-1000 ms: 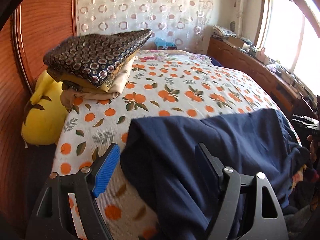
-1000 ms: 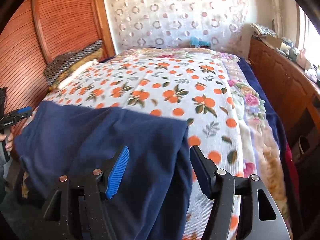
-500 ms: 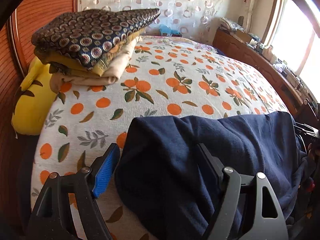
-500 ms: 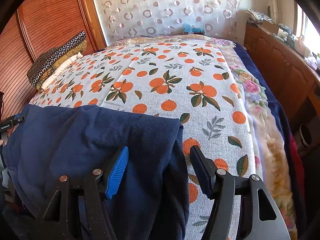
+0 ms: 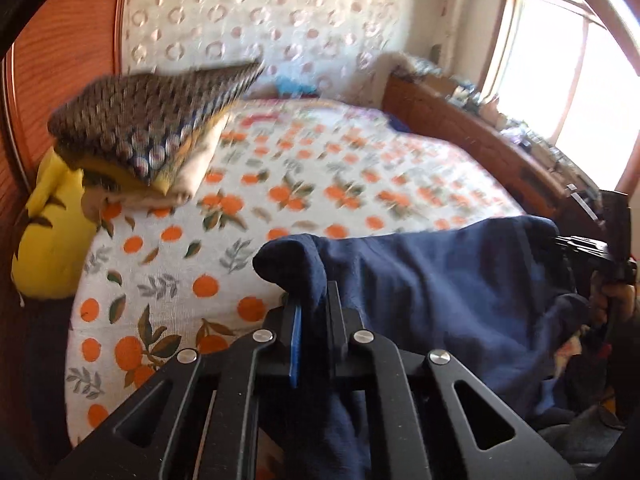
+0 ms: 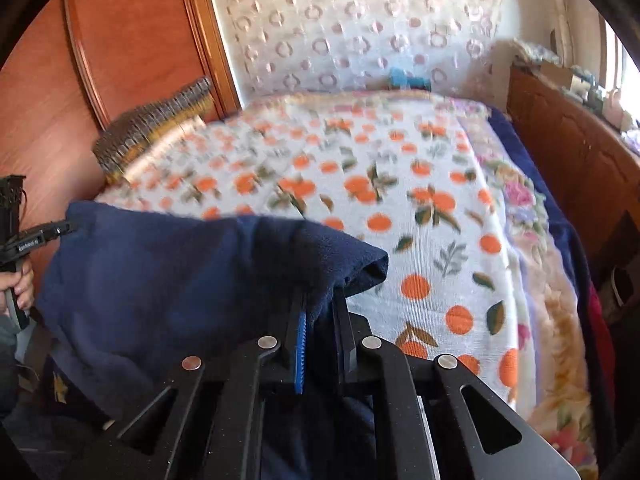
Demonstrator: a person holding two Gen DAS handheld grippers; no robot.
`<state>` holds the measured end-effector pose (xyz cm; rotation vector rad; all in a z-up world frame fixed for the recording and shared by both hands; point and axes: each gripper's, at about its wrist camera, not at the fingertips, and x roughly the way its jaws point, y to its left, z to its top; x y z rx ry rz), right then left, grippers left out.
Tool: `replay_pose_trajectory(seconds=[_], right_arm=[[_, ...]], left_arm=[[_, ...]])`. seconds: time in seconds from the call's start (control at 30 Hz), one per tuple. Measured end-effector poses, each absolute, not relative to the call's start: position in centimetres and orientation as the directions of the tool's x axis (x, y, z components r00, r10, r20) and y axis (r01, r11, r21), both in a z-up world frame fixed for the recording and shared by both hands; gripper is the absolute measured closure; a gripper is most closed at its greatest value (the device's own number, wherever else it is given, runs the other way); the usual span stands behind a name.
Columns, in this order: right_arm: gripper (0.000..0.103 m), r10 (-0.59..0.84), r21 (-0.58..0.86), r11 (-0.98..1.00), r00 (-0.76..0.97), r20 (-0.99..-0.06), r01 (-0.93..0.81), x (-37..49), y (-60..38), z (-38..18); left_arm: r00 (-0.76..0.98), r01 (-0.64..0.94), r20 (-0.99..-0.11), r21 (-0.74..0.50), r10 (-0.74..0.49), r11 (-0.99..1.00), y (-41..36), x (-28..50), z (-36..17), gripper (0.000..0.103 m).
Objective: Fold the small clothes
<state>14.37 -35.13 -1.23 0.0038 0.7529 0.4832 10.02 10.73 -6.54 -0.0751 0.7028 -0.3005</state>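
**Both grippers clamped on one navy garment**

Count: one navy garment (image 5: 420, 280), two grippers, one stack of folded cloths (image 5: 152, 136) near the bed's (image 5: 168, 280) far left corner, one yellow pillow (image 5: 52, 240) at its left edge. Garment lies across the bed's near edge. Left gripper (image 5: 314, 312) has just closed, pinching the garment's left corner. Right gripper (image 6: 322, 320), likewise just closed, pinches the right corner. Both point downward, towards the bed.

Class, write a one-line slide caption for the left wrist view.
Left gripper pinches a corner of the navy fleece garment on the orange-print bedsheet, its jaws having just closed.
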Motion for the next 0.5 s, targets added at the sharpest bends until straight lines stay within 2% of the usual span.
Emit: replay_pose_trajectory(seconds=[0.17, 0.5], right_arm=[[0.093, 0.441, 0.136, 0.884, 0.697, -0.565, -0.448, 11.1, -36.2, 3.9], [0.093, 0.424, -0.038, 0.885, 0.836, -0.348, -0.464, 4.9, -38.4, 15.9]], left_arm=[[0.786, 0.296, -0.525, -0.146, -0.328, 0.944, 9.7, 6.3, -1.3, 0.093], [0.887, 0.356, -0.29, -0.063, -0.359, 0.932, 8.6, 1.6, 10.1, 0.094]])
